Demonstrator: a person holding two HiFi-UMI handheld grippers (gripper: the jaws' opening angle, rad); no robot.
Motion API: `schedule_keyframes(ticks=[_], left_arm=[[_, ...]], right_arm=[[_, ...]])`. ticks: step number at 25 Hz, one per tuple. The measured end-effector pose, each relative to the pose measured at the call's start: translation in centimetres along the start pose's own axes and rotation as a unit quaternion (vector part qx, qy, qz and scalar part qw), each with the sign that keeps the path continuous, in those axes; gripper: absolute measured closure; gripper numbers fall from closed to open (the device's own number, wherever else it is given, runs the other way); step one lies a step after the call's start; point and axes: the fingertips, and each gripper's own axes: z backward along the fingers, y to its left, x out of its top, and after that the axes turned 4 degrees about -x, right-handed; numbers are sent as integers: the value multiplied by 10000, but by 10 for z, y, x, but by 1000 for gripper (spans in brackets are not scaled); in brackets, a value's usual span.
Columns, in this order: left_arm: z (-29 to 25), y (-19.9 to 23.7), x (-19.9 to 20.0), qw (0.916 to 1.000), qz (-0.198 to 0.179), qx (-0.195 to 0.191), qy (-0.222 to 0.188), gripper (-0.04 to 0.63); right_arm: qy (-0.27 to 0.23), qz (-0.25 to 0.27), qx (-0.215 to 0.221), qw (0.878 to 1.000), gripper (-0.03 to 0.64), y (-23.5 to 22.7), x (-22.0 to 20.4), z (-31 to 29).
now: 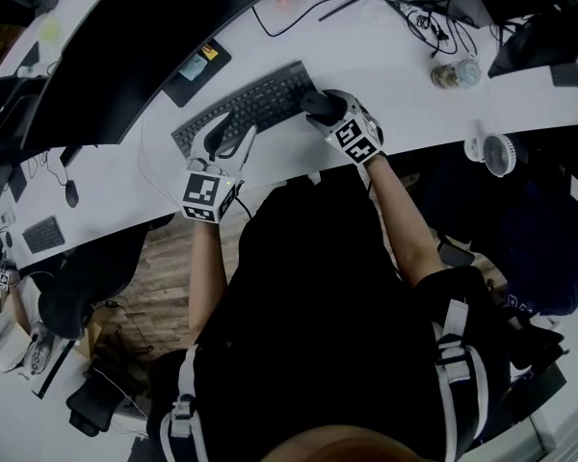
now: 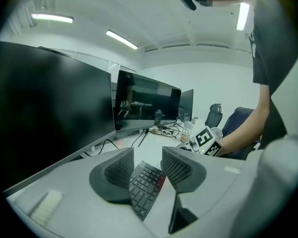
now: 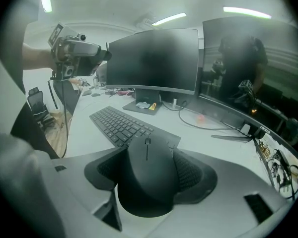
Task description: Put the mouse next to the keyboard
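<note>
A black keyboard point(image 1: 246, 106) lies slantwise on the white desk point(image 1: 385, 56). My right gripper point(image 1: 326, 114) is at the keyboard's right end, shut on a black mouse point(image 1: 317, 103). In the right gripper view the mouse point(image 3: 149, 175) fills the gap between both pads, with the keyboard point(image 3: 119, 124) just beyond it. My left gripper point(image 1: 227, 141) hovers over the keyboard's near left end, open and holding nothing. In the left gripper view the keyboard point(image 2: 145, 182) shows through the gap between that gripper's point(image 2: 148, 163) jaws.
A wide curved monitor point(image 1: 144, 37) stands behind the keyboard, with a black pad point(image 1: 197, 70) under its stand. Cables point(image 1: 419, 17), a jar point(image 1: 458, 73) and a small white fan point(image 1: 498, 152) sit to the right. The desk's front edge runs just below both grippers.
</note>
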Motion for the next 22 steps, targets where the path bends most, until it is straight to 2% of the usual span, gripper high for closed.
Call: schedule_keyframes(ticks=[22], left_arm=[[-14, 3, -6, 9996, -11, 6, 272, 422]], right_arm=[[118, -447, -685, 9966, 322, -38, -8, -18]])
